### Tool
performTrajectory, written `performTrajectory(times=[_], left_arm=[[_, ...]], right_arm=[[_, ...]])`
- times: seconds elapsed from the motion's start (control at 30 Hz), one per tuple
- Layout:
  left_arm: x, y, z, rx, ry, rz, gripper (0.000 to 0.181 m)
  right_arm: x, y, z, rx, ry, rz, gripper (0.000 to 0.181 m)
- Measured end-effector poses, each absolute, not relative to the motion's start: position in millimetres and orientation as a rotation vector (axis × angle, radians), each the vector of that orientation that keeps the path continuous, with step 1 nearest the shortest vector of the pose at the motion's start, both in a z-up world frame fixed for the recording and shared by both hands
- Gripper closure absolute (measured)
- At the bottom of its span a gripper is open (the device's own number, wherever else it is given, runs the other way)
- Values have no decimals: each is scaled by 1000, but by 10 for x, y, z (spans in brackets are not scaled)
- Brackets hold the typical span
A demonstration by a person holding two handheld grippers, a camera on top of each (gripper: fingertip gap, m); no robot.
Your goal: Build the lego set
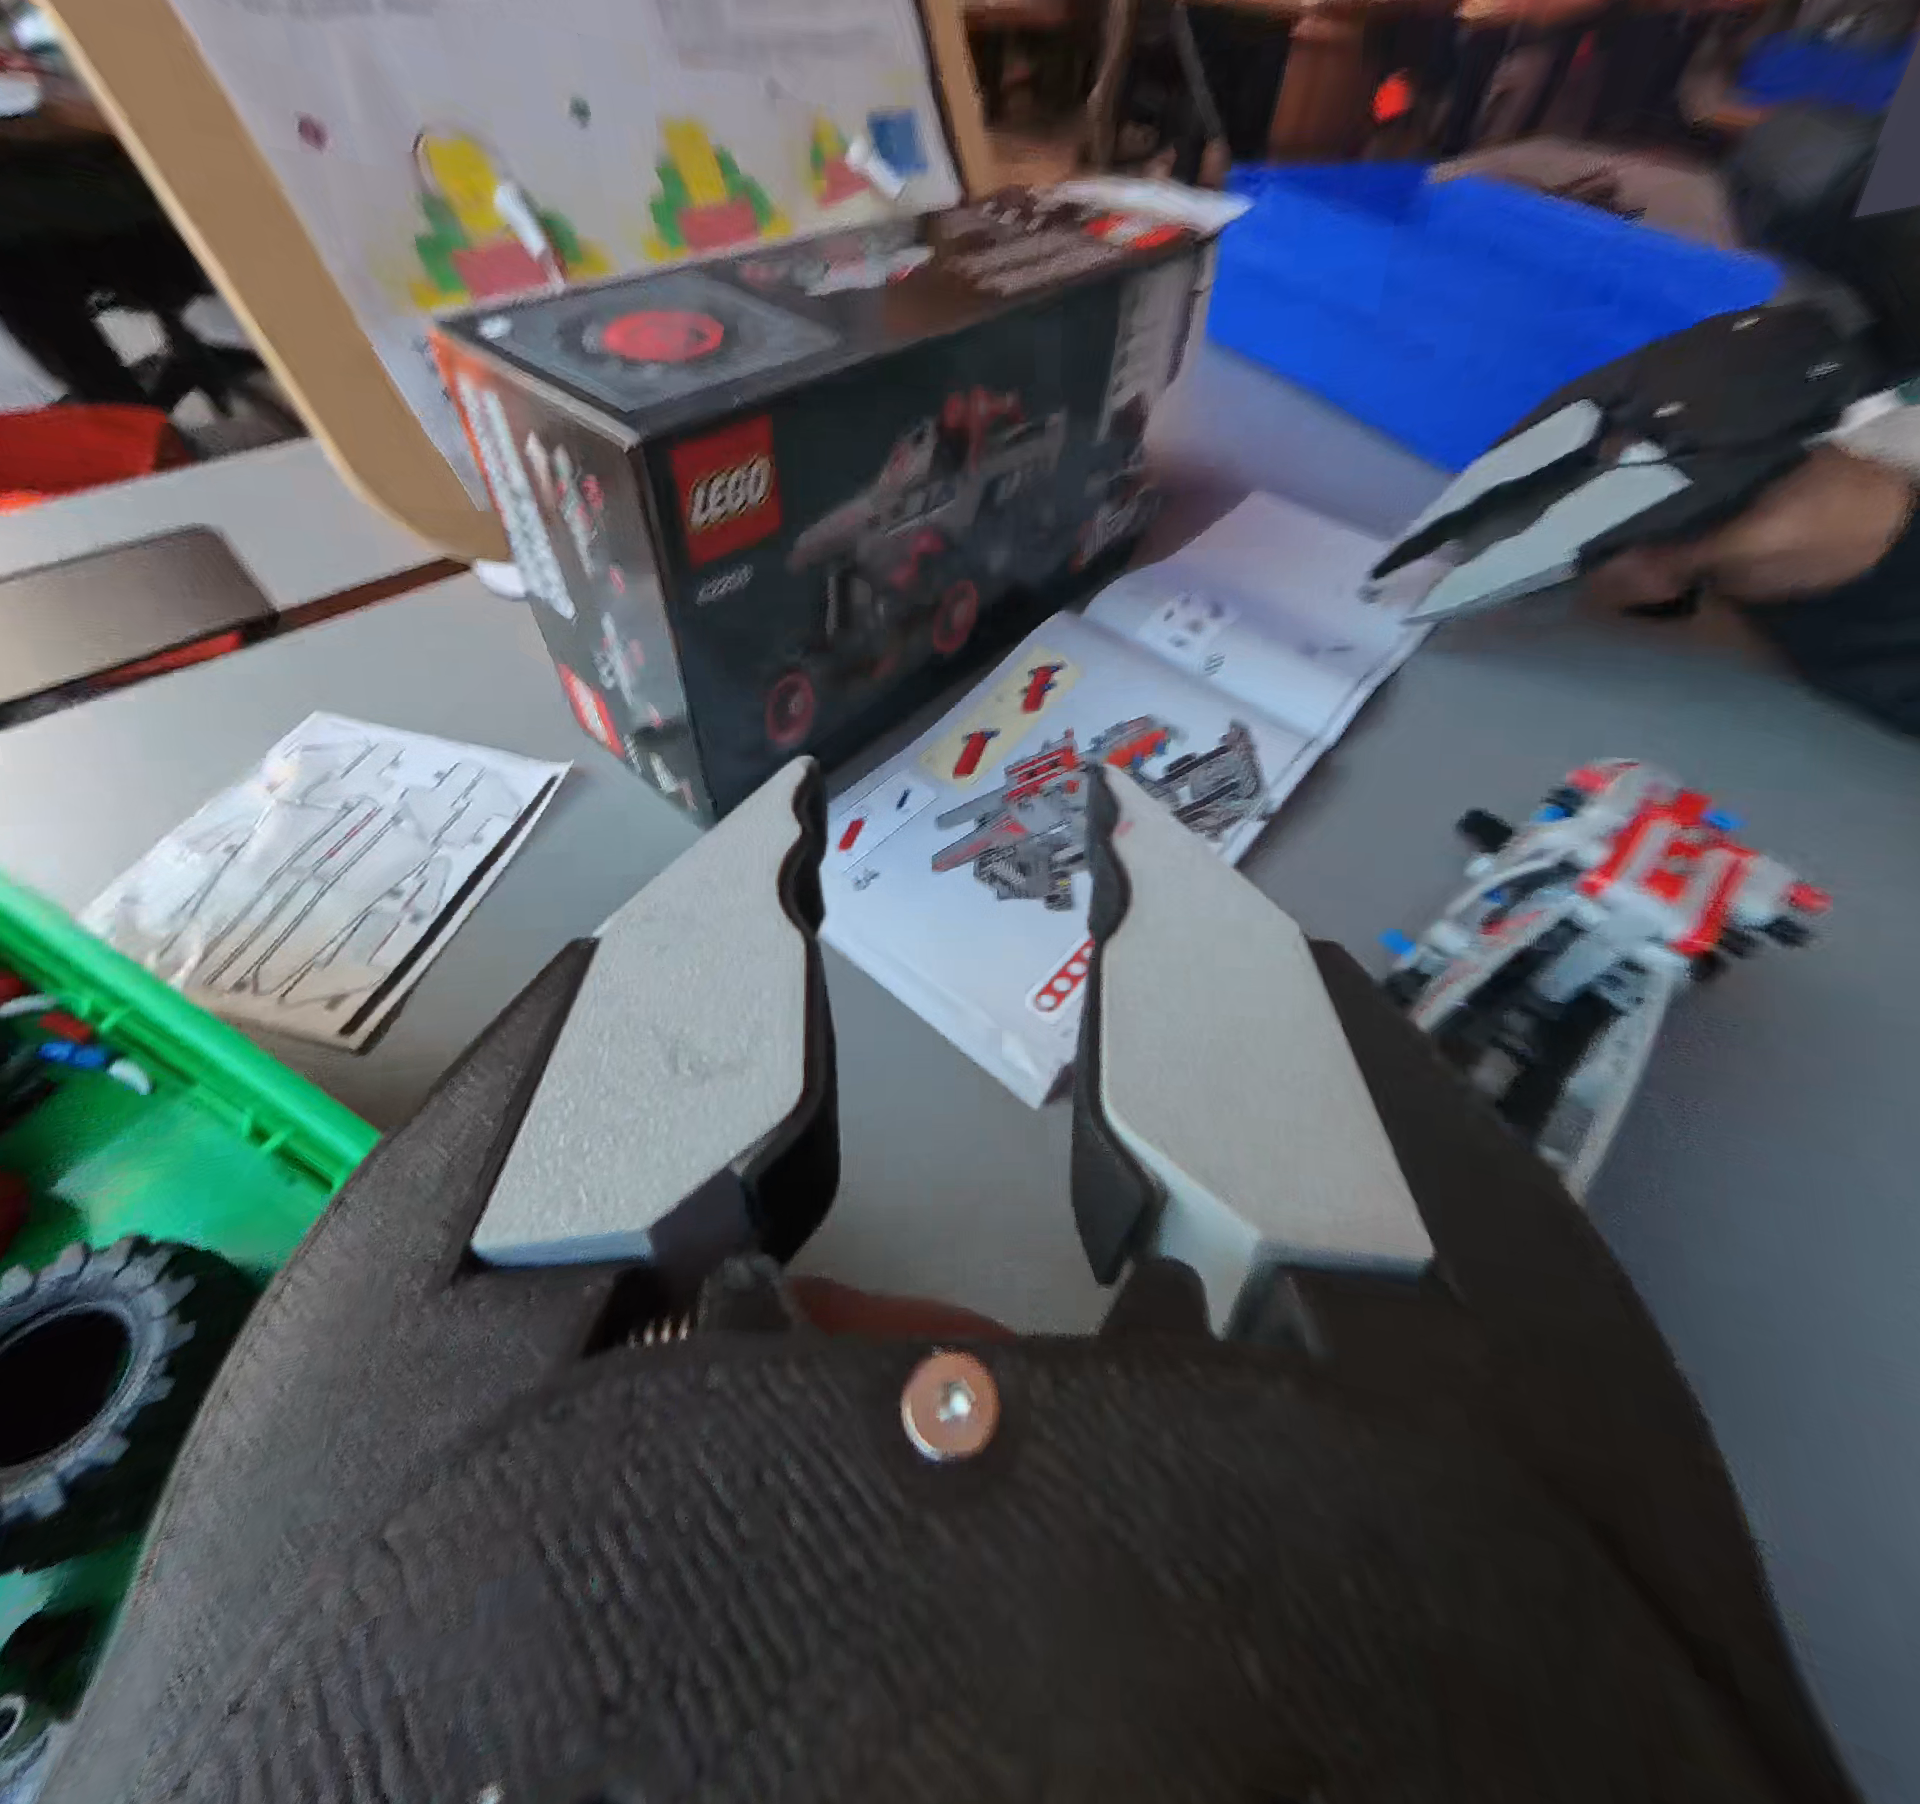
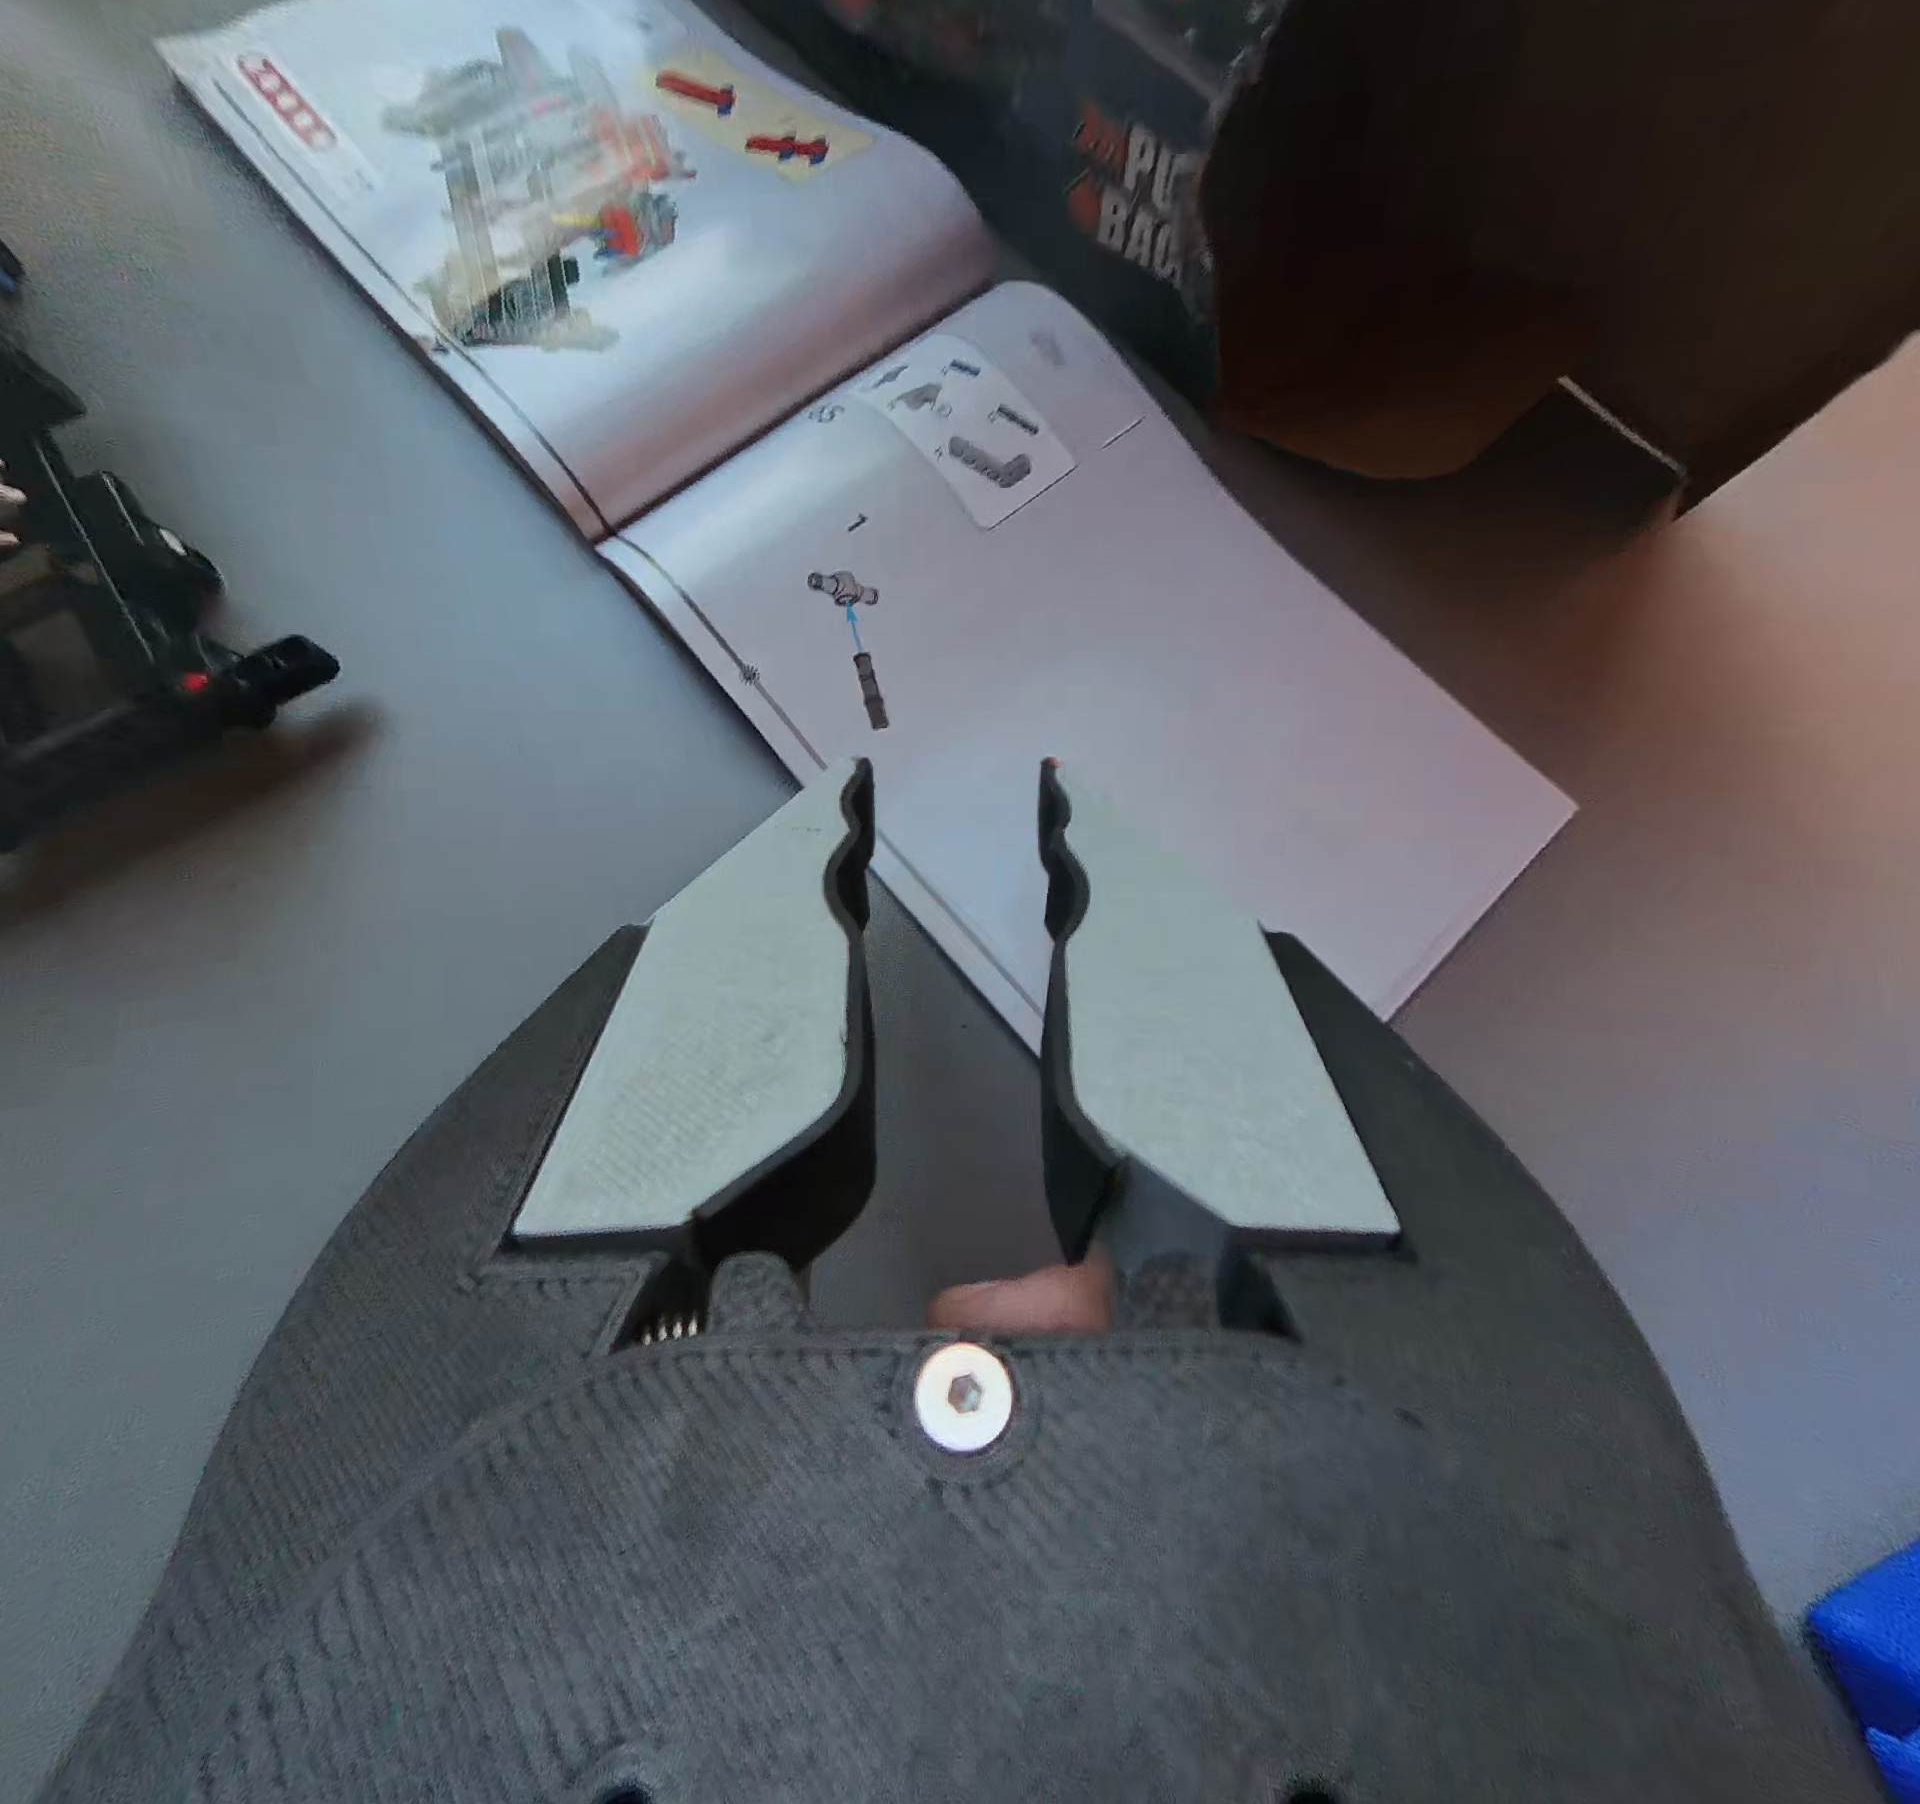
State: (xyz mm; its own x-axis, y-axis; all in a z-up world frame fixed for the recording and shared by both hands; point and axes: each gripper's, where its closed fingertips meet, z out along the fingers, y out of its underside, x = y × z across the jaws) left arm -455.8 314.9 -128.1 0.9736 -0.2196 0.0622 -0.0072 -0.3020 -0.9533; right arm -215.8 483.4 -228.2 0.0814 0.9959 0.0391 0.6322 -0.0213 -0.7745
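A partly built white, red and black model (image 1: 1590,923) lies on the grey table at the right; its dark end shows in the right wrist view (image 2: 114,632). An open instruction booklet (image 1: 1122,767) lies in front of the black set box (image 1: 831,528); the booklet fills the middle of the right wrist view (image 2: 935,528). My left gripper (image 1: 951,788) is open and empty above the booklet's near page. My right gripper (image 2: 951,767) is open and empty over the booklet's right page; it also shows in the left wrist view (image 1: 1413,591).
A green tray (image 1: 187,1110) with loose parts and a black tyre (image 1: 73,1380) sits at the left. A sticker sheet (image 1: 322,871) lies beside it. A blue bin (image 1: 1455,300) stands behind the booklet. A board with printed sheets (image 1: 520,92) leans behind the box. The tips of one gripper are about 30 cm away from the tips of the other.
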Motion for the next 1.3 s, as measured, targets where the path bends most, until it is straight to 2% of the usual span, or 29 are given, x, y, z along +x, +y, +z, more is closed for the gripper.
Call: performTrajectory(times=[0.03,0.37,0.47,0.53,0.63,0.77,0.83,1.0,1.17,1.23,1.3], left_arm=[[-4492,3094,-1207,-1838,202,-245,136],[-4253,3090,-1269,-1776,324,-251,141],[-4029,2990,-1485,-1850,502,-332,138],[-3856,2851,-1580,-1870,616,-449,135],[-3662,2704,-1574,-1825,720,-573,125],[-3469,2626,-1689,-1813,838,-572,125],[-3367,2593,-1808,-1855,896,-589,131],[-3204,2645,-1883,-1862,916,-595,135],[-3013,2873,-1932,-1910,797,-586,123],[-2983,2953,-1915,-1953,720,-609,122],[-3009,2998,-1833,-1947,661,-608,114]], right_arm=[[-2162,4847,-2227,-1720,-1590,750,153],[-2132,4855,-1700,-1597,-1374,956,152],[-2148,4450,-1565,-1461,-1518,1191,149],[-2145,4142,-1507,-1361,-1628,1315,138],[-2154,3773,-1492,-1211,-1764,1344,132],[-2143,3485,-1640,-1123,-1927,1273,130],[-2153,3491,-1673,-1120,-1937,1230,131],[-2160,3611,-1567,-1147,-1854,1256,135],[-2210,3807,-1595,-1239,-1785,1220,138],[-2288,4183,-1678,-1401,-1639,1048,141],[-2256,4697,-1772,-1587,-1429,785,136]])
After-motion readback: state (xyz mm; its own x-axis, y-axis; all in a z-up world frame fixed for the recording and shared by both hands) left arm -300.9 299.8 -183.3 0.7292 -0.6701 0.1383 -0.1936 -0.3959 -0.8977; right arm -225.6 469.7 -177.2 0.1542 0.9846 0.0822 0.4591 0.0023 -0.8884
